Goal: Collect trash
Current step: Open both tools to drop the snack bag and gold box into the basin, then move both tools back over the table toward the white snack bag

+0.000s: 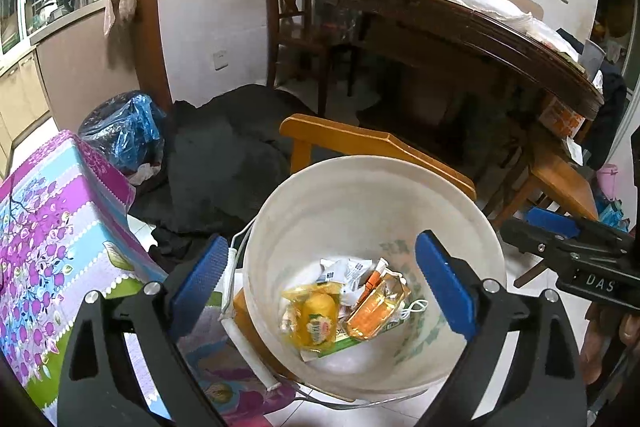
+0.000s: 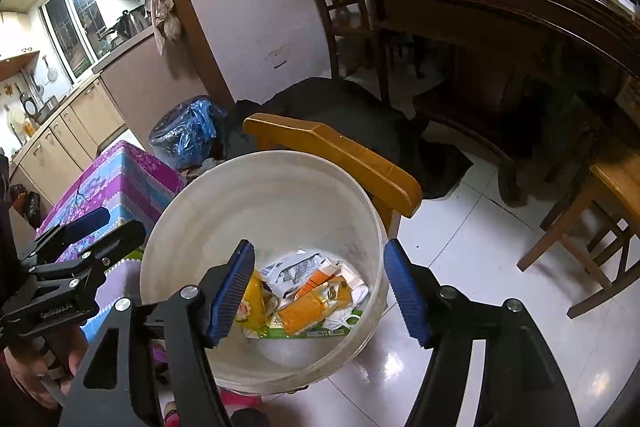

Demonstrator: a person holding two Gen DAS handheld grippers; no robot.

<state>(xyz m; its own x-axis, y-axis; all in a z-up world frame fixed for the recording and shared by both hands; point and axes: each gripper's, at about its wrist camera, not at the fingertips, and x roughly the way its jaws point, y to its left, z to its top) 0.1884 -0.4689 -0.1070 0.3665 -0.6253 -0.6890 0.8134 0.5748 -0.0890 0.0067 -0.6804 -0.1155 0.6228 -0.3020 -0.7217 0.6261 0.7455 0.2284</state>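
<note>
Directly below both my hovering grippers, left (image 1: 324,287) and right (image 2: 320,295), jaws spread and empty, sits the white bucket (image 1: 360,195) on the floor, wrappers (image 1: 344,311) heaped at its bottom.

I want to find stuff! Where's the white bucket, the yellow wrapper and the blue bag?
white bucket (image 1: 320,195): left wrist view, inner back wall.
yellow wrapper (image 1: 316,323): left wrist view, its middle, inside the bucket.
blue bag (image 2: 184,135): right wrist view, crinkled front.

My white plastic bucket (image 1: 372,195) stands upright on the floor, mouth open; at its bottom lies the trash: a yellow wrapper (image 1: 314,323), an orange packet (image 1: 376,311), crumpled white wrappers (image 1: 344,271) and a green-edged carton (image 2: 304,331), all heaped together.
</note>
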